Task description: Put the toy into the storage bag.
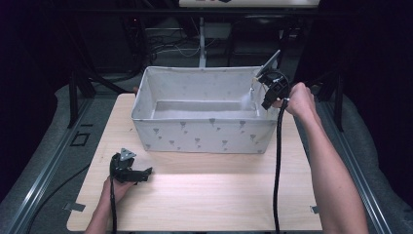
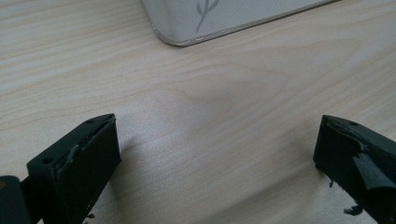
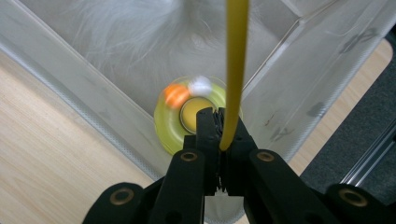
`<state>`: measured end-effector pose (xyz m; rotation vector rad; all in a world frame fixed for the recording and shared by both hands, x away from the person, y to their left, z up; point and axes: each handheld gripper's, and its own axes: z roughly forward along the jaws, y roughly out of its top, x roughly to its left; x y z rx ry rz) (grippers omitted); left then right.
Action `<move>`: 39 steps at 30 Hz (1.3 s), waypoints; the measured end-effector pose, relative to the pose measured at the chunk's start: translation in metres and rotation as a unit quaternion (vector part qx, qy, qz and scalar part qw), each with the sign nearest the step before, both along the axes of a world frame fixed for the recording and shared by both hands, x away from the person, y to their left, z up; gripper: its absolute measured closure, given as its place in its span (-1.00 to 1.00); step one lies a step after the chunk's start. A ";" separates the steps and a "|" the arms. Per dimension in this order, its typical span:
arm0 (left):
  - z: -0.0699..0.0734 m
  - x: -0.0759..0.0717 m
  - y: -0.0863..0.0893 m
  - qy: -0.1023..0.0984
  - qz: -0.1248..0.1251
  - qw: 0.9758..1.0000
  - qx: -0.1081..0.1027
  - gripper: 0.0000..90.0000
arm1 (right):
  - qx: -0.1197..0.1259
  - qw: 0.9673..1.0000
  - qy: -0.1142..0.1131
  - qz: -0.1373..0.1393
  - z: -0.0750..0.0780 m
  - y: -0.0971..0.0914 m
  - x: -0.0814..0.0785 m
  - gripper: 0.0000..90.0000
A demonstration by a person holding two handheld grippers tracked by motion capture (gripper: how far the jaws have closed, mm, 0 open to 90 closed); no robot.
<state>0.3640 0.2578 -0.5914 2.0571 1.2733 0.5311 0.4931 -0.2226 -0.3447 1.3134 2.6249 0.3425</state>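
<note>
Between the right gripper's (image 3: pixel 223 135) jaws a yellow strip (image 3: pixel 235 65) is clamped; its upper end runs out of frame. Beyond the tips, inside the fabric bin (image 3: pixel 93 107), sits a blurred yellow ring (image 3: pixel 170 128), identity unclear. Left gripper (image 2: pixel 217 154) rests on the table (image 2: pixel 196 93), jaws wide apart, holding nothing.

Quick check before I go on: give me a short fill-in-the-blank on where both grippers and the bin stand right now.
1. The right gripper is shut on a ____ strip.
2. The left gripper rests on the wooden table with its jaws ____.
3. The yellow ring lies inside the fabric ____.

Missing words: yellow; open; bin
</note>
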 end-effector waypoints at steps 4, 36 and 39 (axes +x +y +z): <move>0.000 0.000 0.000 0.000 -0.001 1.000 0.000 -0.99 | 0.004 1.000 0.008 0.000 -0.008 -0.001 0.001 0.96; 0.000 0.000 0.000 0.000 -0.001 1.000 0.000 -0.99 | 0.015 0.999 0.040 -0.017 -0.033 -0.007 0.003 0.59; 0.000 0.000 0.000 0.000 -0.001 1.000 0.000 -0.99 | 0.022 0.999 0.027 -0.014 -0.020 -0.008 -0.002 0.29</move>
